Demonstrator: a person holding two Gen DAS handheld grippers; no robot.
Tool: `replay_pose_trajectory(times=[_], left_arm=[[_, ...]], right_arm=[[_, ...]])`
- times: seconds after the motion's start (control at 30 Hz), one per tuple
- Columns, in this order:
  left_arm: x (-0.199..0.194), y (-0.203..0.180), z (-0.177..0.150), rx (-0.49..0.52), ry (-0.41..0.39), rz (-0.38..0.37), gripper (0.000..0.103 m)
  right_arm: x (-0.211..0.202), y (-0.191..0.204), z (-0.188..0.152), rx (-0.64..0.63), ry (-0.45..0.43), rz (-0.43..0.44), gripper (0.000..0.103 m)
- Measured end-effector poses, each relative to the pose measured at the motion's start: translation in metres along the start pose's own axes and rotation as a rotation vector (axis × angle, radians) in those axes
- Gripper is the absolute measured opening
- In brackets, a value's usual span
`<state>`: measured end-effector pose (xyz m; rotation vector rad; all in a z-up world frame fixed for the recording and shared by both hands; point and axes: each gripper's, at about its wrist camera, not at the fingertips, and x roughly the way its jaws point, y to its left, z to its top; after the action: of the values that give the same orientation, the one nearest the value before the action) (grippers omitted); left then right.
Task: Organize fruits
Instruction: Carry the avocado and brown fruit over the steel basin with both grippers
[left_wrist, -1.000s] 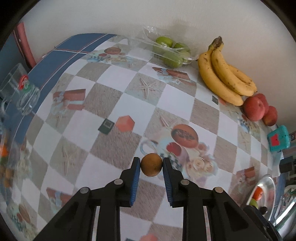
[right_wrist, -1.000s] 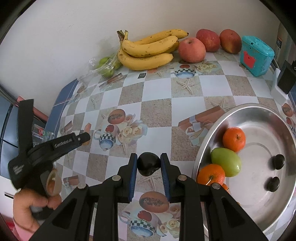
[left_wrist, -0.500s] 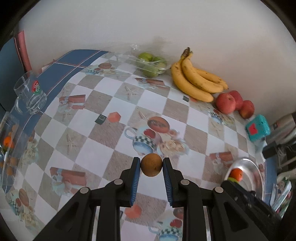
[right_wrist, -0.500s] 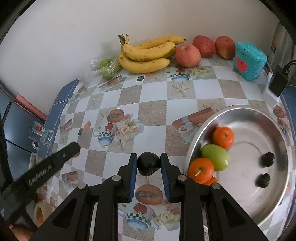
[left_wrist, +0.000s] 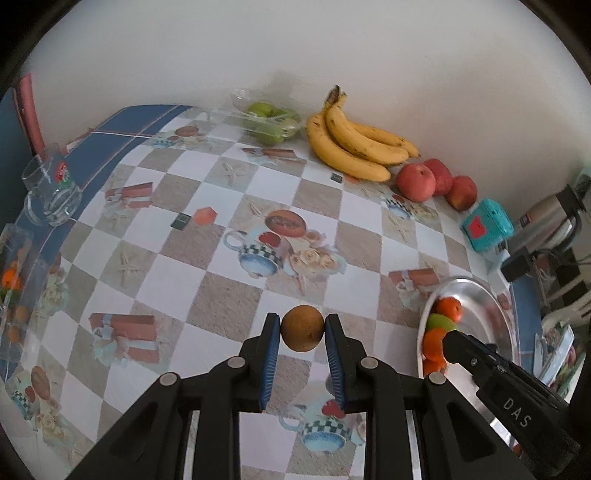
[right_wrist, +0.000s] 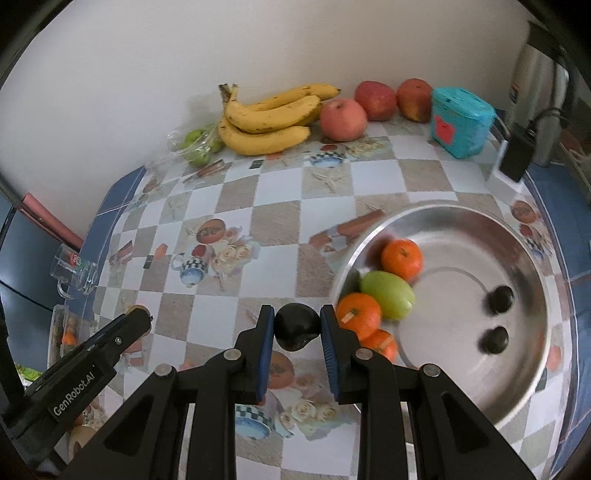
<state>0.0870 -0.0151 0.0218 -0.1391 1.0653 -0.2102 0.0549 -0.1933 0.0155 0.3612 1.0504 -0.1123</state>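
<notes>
1. The left tool (left_wrist: 303, 334) is clenching a round brown fruit (left_wrist: 303, 328), carrying it above the checkered surface (left_wrist: 177, 280).
2. The right tool (right_wrist: 297, 330) is gripping a dark fruit (right_wrist: 297, 326), hovering just beside the steel bowl (right_wrist: 532, 258) at its 9 o'clock rim.
3. The bowl is already holding oranges (right_wrist: 402, 259), a green fruit (right_wrist: 388, 294) and two dark ones.
4. The next move likely calls for swinging each fruit over the rim towards 3 o'clock, lowering it, then letting go.

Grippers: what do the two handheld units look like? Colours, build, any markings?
Both match: the left gripper and the right gripper have matte black angular bodies, silver round pivot pins and blue ribbed pads on the inner finger faces. Seen from the side, the left one reads "GenRobot.AI" in white, and the right one shows white letters "DAS". No cables, hands or sleeves are visible.
</notes>
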Motion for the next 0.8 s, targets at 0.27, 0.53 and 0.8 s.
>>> replay_pose_trajectory(times=[0.27,0.53,0.8], left_arm=[[0.006,-0.044,-0.015,0.130,0.030,-0.081,0.027],[0.017,-0.103,-0.039,0.294,0.077,-0.240,0.027],[0.033,-0.140,-0.061,0.422,0.125,-0.288,0.027]], right_arm=[[-0.006,-0.047,-0.015,0.096,0.017,-0.044,0.026],[-0.022,-0.098,-0.020,0.196,-0.005,-0.156,0.026],[-0.020,-0.113,-0.030,0.235,0.019,-0.168,0.027]])
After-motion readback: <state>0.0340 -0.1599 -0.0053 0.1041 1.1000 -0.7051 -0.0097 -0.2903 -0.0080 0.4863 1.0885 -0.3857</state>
